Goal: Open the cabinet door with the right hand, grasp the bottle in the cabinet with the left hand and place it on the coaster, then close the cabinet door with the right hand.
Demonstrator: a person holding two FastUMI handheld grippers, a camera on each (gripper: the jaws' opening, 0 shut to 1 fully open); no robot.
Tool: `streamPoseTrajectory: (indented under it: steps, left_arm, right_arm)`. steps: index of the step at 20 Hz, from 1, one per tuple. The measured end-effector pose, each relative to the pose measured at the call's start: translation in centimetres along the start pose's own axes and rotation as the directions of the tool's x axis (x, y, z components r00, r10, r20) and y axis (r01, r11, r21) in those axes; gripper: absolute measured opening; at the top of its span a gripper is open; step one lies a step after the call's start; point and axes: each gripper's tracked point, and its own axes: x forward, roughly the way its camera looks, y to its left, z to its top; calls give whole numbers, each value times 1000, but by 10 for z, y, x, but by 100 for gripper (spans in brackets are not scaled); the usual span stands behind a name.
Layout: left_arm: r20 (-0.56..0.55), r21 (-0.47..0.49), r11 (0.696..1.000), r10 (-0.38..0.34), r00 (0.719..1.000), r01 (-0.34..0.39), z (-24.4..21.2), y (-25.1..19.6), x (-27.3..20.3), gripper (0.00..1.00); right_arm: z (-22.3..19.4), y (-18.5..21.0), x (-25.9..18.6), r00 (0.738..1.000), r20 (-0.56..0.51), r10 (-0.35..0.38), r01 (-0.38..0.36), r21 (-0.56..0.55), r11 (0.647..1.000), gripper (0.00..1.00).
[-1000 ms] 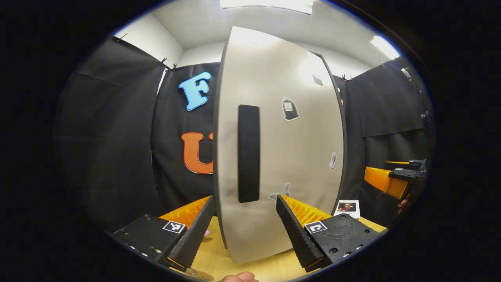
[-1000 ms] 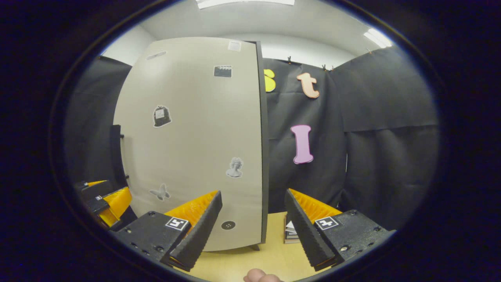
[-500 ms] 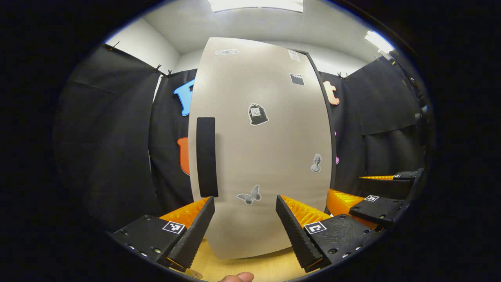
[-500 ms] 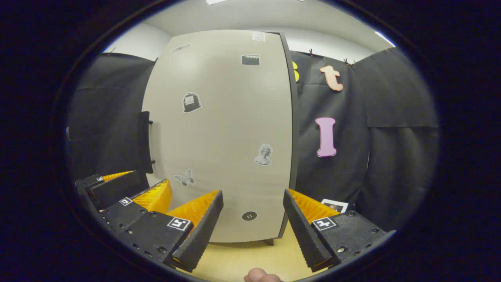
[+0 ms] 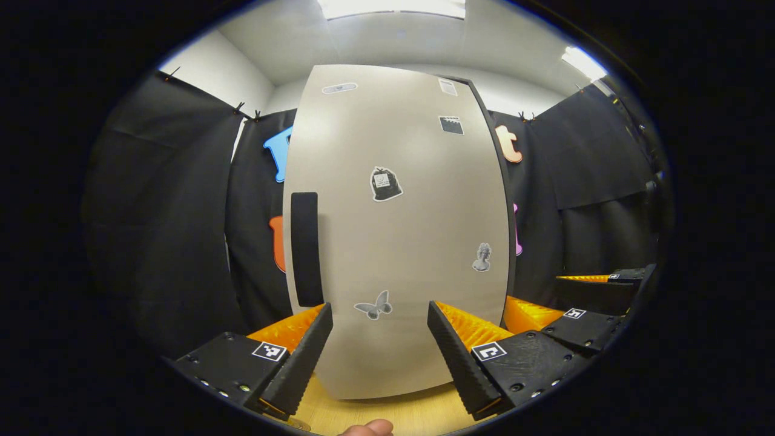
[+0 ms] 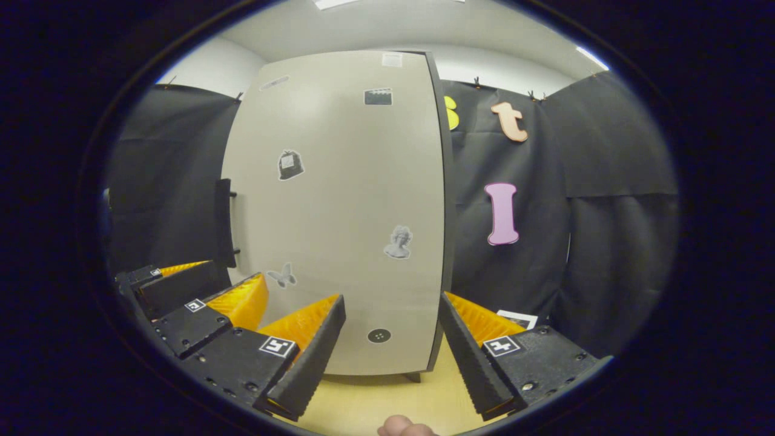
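The cabinet's beige door stands shut right in front of me, with several small stickers on it. Its long black handle runs upright along the door's left edge and also shows at the left in the right gripper view, handle. My left gripper is open and empty, short of the door's lower part. My right gripper is open and empty too, near the door's right edge. The two sit side by side: the right gripper at the left view's right, the left gripper at the right view's left. The bottle is hidden behind the door.
The cabinet stands on a light wooden table. A small photo card lies on the table to the right of the cabinet. A thumb shows at the bottom edge. Black cloth walls close in the sides and back.
Both grippers have shifted in front of the cabinet: the handle slid left in the left gripper view, and the right gripper came closer alongside the left. Both stayed open.
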Motion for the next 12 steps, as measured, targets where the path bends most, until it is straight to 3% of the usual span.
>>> streamPoseTrajectory:
  steps: [12]
  left_arm:
    - [-58, -45, 999, 3, 998, -6, -13, 5, 6, 95]
  right_arm:
    - [2, 3, 3, 1000, -2, -14, 14, -33, 999, 98]
